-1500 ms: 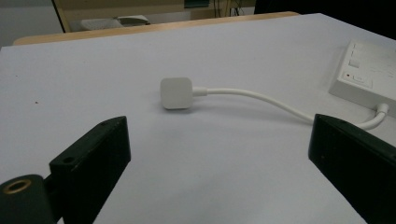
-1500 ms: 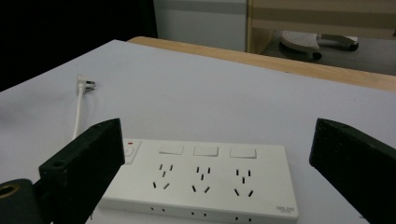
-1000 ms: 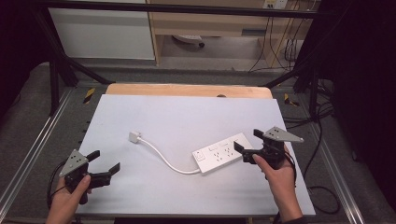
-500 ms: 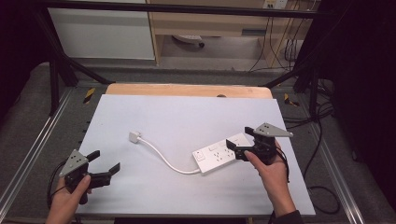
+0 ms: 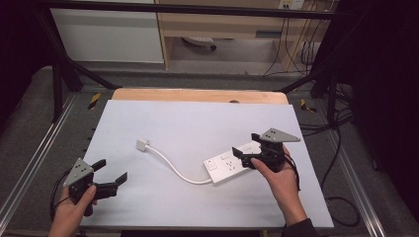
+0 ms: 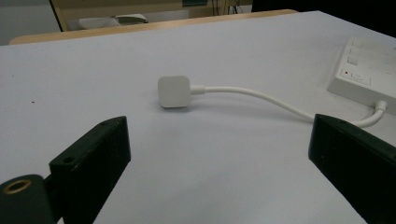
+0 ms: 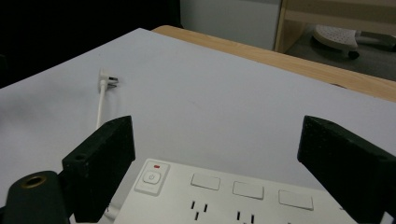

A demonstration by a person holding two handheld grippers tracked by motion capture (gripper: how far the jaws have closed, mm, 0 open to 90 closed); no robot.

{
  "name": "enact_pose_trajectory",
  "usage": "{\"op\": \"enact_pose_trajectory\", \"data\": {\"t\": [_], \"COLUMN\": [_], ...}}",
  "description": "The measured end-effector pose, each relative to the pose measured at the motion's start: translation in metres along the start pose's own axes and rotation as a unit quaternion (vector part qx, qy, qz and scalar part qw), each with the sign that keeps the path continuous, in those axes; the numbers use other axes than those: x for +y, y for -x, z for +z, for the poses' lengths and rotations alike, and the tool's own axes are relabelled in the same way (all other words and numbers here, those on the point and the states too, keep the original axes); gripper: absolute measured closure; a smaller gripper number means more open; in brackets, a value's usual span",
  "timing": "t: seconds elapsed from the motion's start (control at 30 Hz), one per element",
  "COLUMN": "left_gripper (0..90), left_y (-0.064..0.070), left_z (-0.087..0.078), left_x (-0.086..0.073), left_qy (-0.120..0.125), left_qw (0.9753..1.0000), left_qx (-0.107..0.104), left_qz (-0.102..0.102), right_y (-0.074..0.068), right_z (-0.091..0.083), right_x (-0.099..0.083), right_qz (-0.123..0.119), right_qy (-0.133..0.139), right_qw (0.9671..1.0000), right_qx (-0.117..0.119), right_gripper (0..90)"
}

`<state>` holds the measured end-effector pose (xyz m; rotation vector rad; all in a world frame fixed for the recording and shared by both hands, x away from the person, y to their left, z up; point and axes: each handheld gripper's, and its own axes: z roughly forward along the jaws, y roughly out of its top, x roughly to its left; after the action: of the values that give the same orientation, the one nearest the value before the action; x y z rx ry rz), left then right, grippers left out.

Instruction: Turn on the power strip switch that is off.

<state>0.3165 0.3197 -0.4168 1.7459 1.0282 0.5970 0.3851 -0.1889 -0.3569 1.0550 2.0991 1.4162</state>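
Power strip (image 5: 232, 164) right on table (image 5: 197, 118), plug (image 5: 143, 144) left (cord (image 5: 173, 168) between)

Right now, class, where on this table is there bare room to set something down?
Free: the far half of the table, beyond the plug and power strip; also the near edge between both grippers. Crowded: the middle, crossed by the cable.

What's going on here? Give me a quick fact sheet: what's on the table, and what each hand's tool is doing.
surface: white table
main item: white power strip, lying flat, sockets up
cord: white cord curving from the strip to a plug lying on the table
right tool: open, jaws on either side of the strip's right end, not closed on it
left tool: open, near the table's front left edge, pointed toward the plug, apart from it
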Motion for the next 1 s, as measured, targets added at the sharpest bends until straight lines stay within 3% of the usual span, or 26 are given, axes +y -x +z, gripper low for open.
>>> {"op": "enact_pose_trajectory", "data": {"t": [0.43, 0.47, 0.57, 0.6, 0.67, 0.8, 1.0], "left_gripper": [5.7, 5.7, 5.7, 5.7, 5.7, 5.7, 5.7], "left_y": [0.0, 0.0, 0.0, 0.0, 0.0, 0.0, 0.001], "left_z": [0.0, 0.0, 0.0, 0.0, 0.0, 0.0, 0.002], "left_x": [0.0, 0.0, 0.0, 0.0, 0.0, 0.0, 0.0], "left_qy": [0.0, 0.0, 0.0, 0.0, 0.0, -0.001, -0.005], "left_qw": [1.0, 1.0, 1.0, 1.0, 1.0, 1.0, 1.0], "left_qx": [0.0, 0.0, 0.0, 0.0, 0.0, 0.0, 0.001], "left_qz": [0.002, 0.002, 0.002, 0.002, 0.003, 0.003, 0.004], "right_y": [-0.006, -0.007, -0.008, -0.009, -0.009, -0.011, -0.011], "right_z": [0.013, 0.014, 0.015, 0.016, 0.017, 0.021, 0.026], "right_x": [0.0, 0.0, 0.0, 0.0, 0.0, -0.002, -0.005], "right_qz": [-0.006, -0.007, -0.01, -0.009, -0.01, -0.016, -0.02], "right_qy": [-0.013, -0.014, -0.013, -0.014, -0.013, -0.013, -0.017], "right_qw": [0.9998, 0.9998, 0.9998, 0.9998, 0.9998, 0.9997, 0.9996], "right_qx": [0.013, 0.015, 0.012, 0.013, 0.013, 0.012, 0.009], "right_gripper": [25.8, 32.2, 36.9, 43.4, 45.8, 60.7, 70.9]}}
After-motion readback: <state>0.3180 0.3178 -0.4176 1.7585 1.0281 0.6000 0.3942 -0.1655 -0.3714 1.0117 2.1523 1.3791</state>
